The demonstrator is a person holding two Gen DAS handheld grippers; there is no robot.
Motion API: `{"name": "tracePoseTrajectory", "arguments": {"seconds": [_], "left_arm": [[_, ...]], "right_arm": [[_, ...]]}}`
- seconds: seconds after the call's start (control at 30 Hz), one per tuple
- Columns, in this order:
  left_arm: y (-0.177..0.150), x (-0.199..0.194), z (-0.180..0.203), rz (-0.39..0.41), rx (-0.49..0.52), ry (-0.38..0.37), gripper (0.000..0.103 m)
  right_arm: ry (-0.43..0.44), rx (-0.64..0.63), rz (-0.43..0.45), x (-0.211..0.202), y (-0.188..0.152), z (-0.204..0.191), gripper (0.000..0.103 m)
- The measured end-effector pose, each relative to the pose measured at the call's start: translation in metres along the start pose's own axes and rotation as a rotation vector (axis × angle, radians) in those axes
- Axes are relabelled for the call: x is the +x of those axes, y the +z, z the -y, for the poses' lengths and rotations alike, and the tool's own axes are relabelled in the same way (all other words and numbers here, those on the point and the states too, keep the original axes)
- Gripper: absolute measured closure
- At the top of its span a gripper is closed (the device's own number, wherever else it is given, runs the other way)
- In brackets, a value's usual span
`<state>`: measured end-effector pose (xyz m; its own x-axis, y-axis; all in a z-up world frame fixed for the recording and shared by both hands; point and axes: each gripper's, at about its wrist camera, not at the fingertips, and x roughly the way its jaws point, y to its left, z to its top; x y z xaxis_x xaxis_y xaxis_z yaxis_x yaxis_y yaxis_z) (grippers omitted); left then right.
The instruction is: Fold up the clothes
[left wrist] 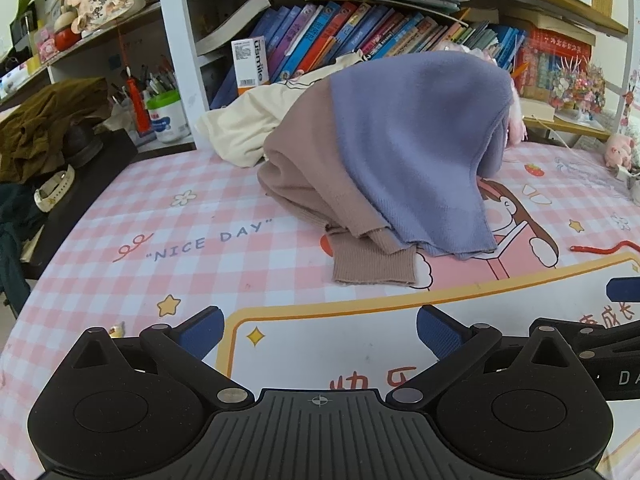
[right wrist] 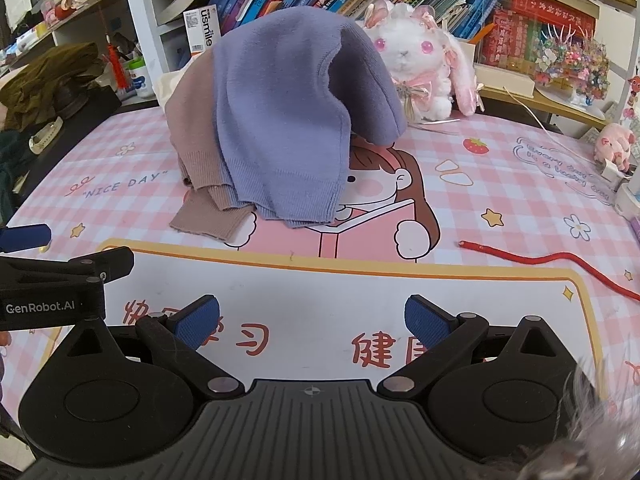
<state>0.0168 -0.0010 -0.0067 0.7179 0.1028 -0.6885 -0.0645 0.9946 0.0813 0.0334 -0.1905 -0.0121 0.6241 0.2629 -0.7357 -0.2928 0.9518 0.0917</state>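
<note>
While both the left gripper [left wrist: 320, 332] and right gripper [right wrist: 312, 320] gape wide and empty just short of it, the heaped knit sweater [right wrist: 280, 120] looks soft, light and floppy, best pinched at its ribbed hem [right wrist: 208, 224]

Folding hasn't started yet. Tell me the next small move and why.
Probably reach the left gripper forward to the sweater's brown ribbed cuff lying flat on the mat. Both grippers, the right gripper included, are open and empty, and the sweater sits heaped, so it needs pulling flat first.

The table mat [left wrist: 168, 220] reads "NICE DAY"; a white box [right wrist: 204, 32] on the shelf reads "usmile"; the left gripper [right wrist: 52, 280] reads "GenRobot.AI".
</note>
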Motion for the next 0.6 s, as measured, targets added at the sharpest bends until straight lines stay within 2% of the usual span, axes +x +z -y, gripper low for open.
{"name": "tracePoseTrajectory", "arguments": {"seconds": [0.6], "left_arm": [[-0.004, 0.000, 0.018, -0.035, -0.037, 0.040, 0.000]], "right_arm": [[0.062, -0.022, -0.017, 0.005, 0.000, 0.022, 0.003]]}}
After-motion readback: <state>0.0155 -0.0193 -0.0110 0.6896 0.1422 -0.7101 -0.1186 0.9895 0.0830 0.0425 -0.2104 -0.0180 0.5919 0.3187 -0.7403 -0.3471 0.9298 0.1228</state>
